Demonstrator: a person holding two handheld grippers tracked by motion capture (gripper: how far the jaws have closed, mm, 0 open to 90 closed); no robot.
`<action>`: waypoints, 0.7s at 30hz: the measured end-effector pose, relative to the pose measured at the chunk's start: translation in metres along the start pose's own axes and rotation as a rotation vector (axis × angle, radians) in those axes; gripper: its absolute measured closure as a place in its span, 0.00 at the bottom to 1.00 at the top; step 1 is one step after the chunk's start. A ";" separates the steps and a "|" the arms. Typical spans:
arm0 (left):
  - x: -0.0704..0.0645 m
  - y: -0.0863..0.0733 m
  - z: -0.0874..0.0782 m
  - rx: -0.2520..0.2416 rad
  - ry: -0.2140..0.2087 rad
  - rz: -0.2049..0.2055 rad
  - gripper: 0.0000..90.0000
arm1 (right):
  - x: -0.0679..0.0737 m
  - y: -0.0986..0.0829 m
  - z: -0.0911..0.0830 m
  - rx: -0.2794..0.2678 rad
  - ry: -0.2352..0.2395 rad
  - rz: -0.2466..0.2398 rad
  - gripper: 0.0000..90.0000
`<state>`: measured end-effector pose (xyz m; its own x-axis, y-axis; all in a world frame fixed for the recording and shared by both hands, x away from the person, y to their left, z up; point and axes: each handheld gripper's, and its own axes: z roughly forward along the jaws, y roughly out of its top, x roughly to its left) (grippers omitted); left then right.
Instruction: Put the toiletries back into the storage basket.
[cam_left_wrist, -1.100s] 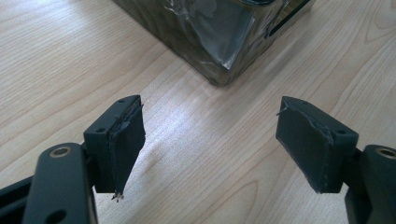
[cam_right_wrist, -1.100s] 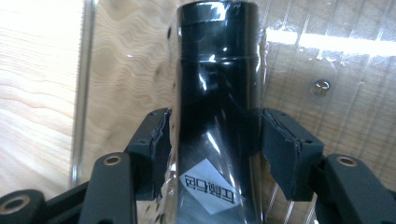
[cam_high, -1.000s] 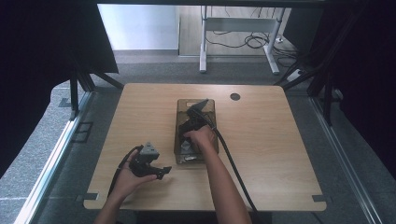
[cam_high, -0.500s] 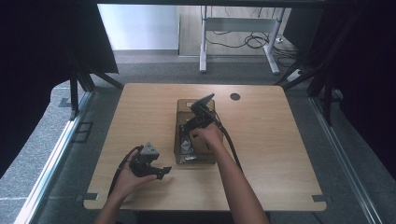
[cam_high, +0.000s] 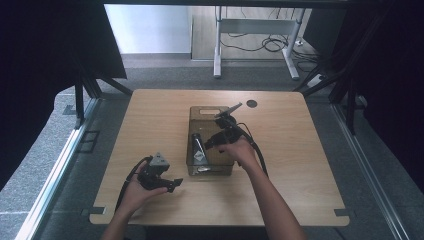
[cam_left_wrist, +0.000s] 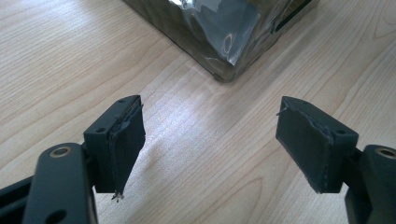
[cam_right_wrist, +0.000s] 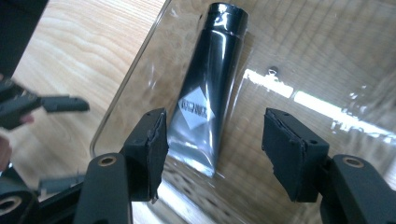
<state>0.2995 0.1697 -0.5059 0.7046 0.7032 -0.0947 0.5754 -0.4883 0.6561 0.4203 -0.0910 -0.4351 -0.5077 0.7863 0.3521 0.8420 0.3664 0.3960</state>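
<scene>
High view: the right gripper (cam_high: 209, 142) hangs over a clear plastic bin (cam_high: 202, 113) holding a dark tube (cam_high: 198, 148); the left gripper (cam_high: 172, 184) rests near the table's (cam_high: 300, 150) front edge. Left gripper view: jaws spread, bin corner ahead. Right gripper view: jaws spread above the tube (cam_right_wrist: 205, 93) lying in the bin.

Pale wooden worktop (cam_high: 150, 125) with rounded corners, grain running left to right. Small dark round hole (cam_high: 251, 104) near the far edge, toward the far right corner. Grey carpeted floor (cam_high: 55, 165) on all sides. Beyond the far edge, a white desk frame (cam_high: 252, 30) standing on a lighter floor, with a tangle of dark cables (cam_high: 267, 44) beneath it. Black curtains (cam_high: 45, 60) hanging at left and right. Metal rail (cam_high: 60, 160) along the floor beside the left edge.
</scene>
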 end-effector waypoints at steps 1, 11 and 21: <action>0.000 0.000 0.000 0.002 0.002 0.001 0.27 | -0.002 -0.004 -0.004 -0.010 -0.001 -0.013 0.46; -0.001 -0.002 0.003 0.010 0.010 -0.005 0.27 | -0.030 -0.048 -0.040 -0.109 -0.012 -0.097 0.48; 0.001 -0.003 0.003 0.016 0.024 -0.014 0.27 | -0.070 -0.110 -0.069 -0.257 -0.019 -0.118 0.48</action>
<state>0.2995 0.1706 -0.5103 0.6866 0.7220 -0.0853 0.5914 -0.4865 0.6431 0.3501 -0.2207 -0.4445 -0.5939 0.7558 0.2758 0.7020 0.3194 0.6365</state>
